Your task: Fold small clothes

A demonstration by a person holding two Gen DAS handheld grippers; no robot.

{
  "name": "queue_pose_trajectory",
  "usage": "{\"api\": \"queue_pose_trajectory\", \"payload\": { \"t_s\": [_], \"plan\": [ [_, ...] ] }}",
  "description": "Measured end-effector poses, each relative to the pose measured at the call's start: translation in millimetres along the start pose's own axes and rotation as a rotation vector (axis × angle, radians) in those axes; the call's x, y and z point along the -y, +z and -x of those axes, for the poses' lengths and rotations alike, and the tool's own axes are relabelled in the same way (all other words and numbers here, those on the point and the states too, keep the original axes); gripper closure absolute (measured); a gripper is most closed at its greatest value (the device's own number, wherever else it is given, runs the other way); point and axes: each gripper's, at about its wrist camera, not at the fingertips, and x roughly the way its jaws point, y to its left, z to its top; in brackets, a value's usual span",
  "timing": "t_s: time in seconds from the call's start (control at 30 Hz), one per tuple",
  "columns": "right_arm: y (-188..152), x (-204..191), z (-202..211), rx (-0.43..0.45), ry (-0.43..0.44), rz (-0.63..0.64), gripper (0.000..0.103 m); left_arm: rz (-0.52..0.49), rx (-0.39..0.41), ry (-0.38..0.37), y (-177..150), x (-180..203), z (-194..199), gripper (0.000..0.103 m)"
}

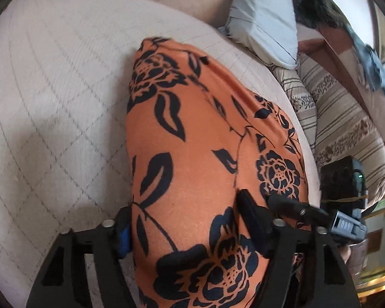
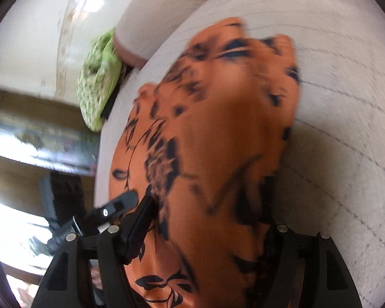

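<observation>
Soft cloth on a quilted bed

I see the orange garment [image 1: 197, 138], a smooth matt floral-print fabric, lying on the stitched beige mattress cover [image 1: 59, 97]; my gripper fingers [image 1: 251, 218] look like matt black plastic.

Soft daylight fills both views, bright and even, with no hard shadows. In the left wrist view the orange floral cloth [image 1: 205, 154] is fairly sharp at the centre, a faint grey shadow lies on the quilted bed cover [image 1: 51, 102] toward 9 o'clock, and the cover smears slightly there. The right wrist view is heavily motion-blurred: the cloth's black pattern streaks, most at 12 o'clock. Blown-out white glare sits at 8 o'clock. Fisheye bending curves every edge, and dark vignette rings the corners.
</observation>
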Motion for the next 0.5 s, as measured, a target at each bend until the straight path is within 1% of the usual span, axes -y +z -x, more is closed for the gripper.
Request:
{"api": "queue_pose_trajectory", "payload": {
  "t_s": [0.07, 0.1, 0.17, 0.2, 0.27, 0.33, 0.5],
  "plan": [
    [-3.0, -13.5, -1.2, 0.004, -0.025, 0.072, 0.039, -0.021, 0.02, 0.008, 5.8, 7.5, 1.1, 0.049],
    [-3.6, -16.8, -0.6, 0.011, -0.026, 0.084, 0.041, -0.025, 0.026, 0.009, 6.5, 10.0, 0.1, 0.052],
    [-4.1, -21.1, 2.9, 0.031, -0.019, 0.094, 0.047, -0.025, 0.039, 0.007, 6.6, 11.4, 3.8, 0.055],
    [-5.2, -21.6, 5.9, 0.04, -0.013, 0.095, 0.048, -0.024, 0.043, 0.007, 6.1, 12.2, 5.9, 0.056],
    [-7.7, -25.2, 10.9, 0.059, -0.007, 0.111, 0.051, -0.03, 0.062, 0.019, 5.4, 12.7, 14.0, 0.057],
    [-10.6, -33.8, 12.6, 0.072, 0.0, 0.135, 0.051, -0.052, 0.097, 0.049, 5.8, 19.3, 23.8, 0.057],
    [-14.9, -61.3, 8.2, 0.086, 0.051, 0.191, 0.051, -0.067, 0.19, 0.098, 4.4, 23.3, 68.8, 0.057]
  ]
}}
